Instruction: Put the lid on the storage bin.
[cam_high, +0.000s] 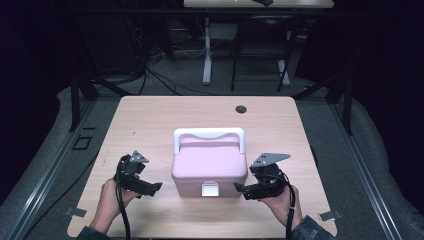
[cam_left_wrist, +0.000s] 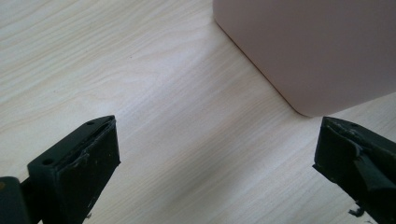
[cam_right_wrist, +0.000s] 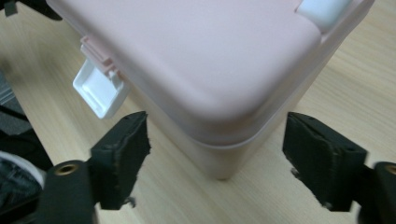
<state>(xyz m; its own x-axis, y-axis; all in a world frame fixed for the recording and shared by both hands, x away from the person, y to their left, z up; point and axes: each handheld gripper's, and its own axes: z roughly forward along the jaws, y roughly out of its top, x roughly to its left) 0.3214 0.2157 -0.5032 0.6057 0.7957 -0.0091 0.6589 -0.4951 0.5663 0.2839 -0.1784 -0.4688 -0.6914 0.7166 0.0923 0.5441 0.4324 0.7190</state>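
Observation:
A pink lidded box (cam_high: 209, 165) with a white handle (cam_high: 209, 134) lying back on its lid stands mid-table. Its white front latch (cam_high: 210, 190) faces the person. My left gripper (cam_high: 156, 187) sits left of the box, open, and points at its lower left corner. In the left gripper view the jaws (cam_left_wrist: 215, 126) stand wide over bare wood, with the box (cam_left_wrist: 308, 46) ahead and apart. My right gripper (cam_high: 239, 190) is at the box's front right corner. Its jaws (cam_right_wrist: 217, 123) are open, with the box corner (cam_right_wrist: 219, 154) between them untouched and the latch (cam_right_wrist: 100, 91) sticking outward.
The wooden table (cam_high: 150, 120) has a round cable hole (cam_high: 241, 109) at the back. Grey tape marks (cam_high: 330, 215) lie near the front corners. Behind it are another desk's legs (cam_high: 207, 65) and floor cables.

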